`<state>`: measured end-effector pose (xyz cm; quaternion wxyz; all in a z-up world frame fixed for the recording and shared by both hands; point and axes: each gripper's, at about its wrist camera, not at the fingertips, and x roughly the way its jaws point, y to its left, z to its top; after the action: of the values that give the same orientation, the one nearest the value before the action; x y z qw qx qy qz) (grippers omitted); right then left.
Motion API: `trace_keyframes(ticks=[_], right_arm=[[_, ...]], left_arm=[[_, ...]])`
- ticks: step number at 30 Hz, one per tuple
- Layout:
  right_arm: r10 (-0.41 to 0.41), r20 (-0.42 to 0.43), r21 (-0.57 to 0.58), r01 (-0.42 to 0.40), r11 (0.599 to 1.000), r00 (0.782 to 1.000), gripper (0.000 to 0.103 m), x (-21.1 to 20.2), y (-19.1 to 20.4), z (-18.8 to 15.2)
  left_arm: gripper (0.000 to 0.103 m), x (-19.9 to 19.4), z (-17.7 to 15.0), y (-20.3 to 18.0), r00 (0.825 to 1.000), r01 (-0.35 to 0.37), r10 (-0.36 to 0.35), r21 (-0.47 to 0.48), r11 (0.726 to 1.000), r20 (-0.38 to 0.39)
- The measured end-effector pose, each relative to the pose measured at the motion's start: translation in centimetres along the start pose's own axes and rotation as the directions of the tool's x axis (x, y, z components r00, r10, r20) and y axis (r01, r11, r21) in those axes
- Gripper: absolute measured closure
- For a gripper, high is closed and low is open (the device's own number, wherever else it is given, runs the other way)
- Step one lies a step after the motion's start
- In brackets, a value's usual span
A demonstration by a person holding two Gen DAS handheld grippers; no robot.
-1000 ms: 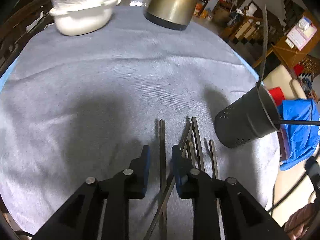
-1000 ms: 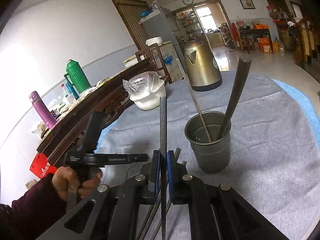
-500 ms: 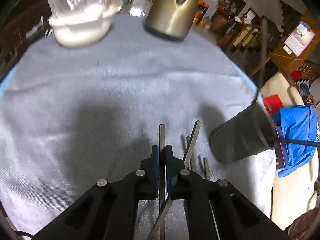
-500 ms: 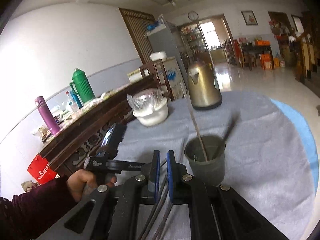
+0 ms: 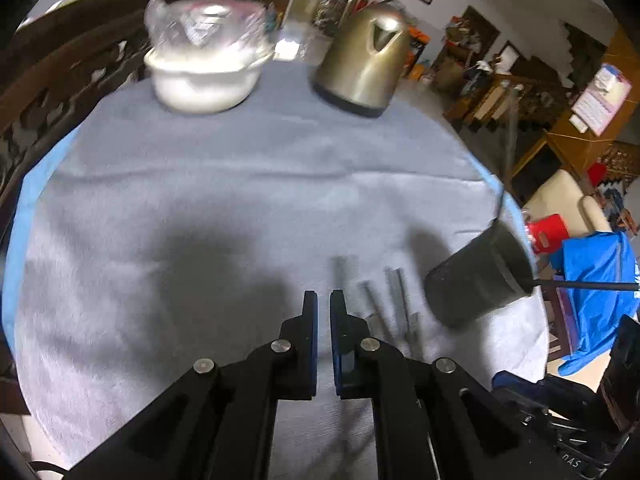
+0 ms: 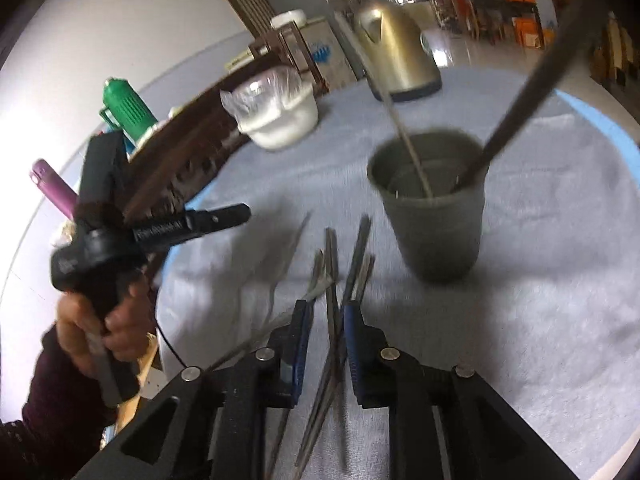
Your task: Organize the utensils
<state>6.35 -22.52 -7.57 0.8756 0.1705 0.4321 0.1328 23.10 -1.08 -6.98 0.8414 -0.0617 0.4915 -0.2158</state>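
A cluttered living room surrounds a round desk (image 5: 200, 184) under a grey cloth, with both claws low over loose utensils.

The left claw (image 5: 323, 300) hangs above the cloth with its jaws nearly together, a thin gap between them and nothing in it. Just right of it, a blurred cluster of metal utensils (image 5: 390, 300) lies flat on the cloth, and further right stands the dark holder cup (image 5: 478, 280) with two utensils sticking out. Far ahead sit a white bowl (image 5: 204, 80) covered in plastic and a brass-coloured kettle (image 5: 362, 64). The right claw (image 6: 325, 312) is partly spread, its jaws straddling the loose utensils, which fan out ahead of it; whether the pads touch one is unclear. The cup stands ahead and right of it, well apart.
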Motion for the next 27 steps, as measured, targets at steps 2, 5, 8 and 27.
trace_keyframes(ticks=[2,5,8,27], right_arm=[[-0.019,-0.015,-0.025,0.018,1.0,1.0,0.082,0.7,0.0,-0.4],[-0.036,-0.024,-0.038,0.035,0.999,0.999,0.082,1.3,-0.1,-0.7],[-0.027,-0.035,-0.015,0.027,1.0,0.999,0.082,1.5,-0.7,-0.7],[0.018,-0.133,0.077,-0.008,0.997,0.991,0.083,4.8,-1.3,-0.7]], left_arm=[[0.097,-0.2,-0.6,0.3,1.0,0.001,-0.001,0.007,1.0,-0.005],[0.097,-0.7,-1.7,-1.1,0.999,0.041,-0.04,0.105,0.994,-0.012],[0.097,-0.7,-3.4,-2.6,0.997,0.069,-0.06,0.205,0.976,-0.046],[0.076,0.6,-10.5,-5.3,0.985,0.074,-0.018,0.33,0.941,-0.171]])
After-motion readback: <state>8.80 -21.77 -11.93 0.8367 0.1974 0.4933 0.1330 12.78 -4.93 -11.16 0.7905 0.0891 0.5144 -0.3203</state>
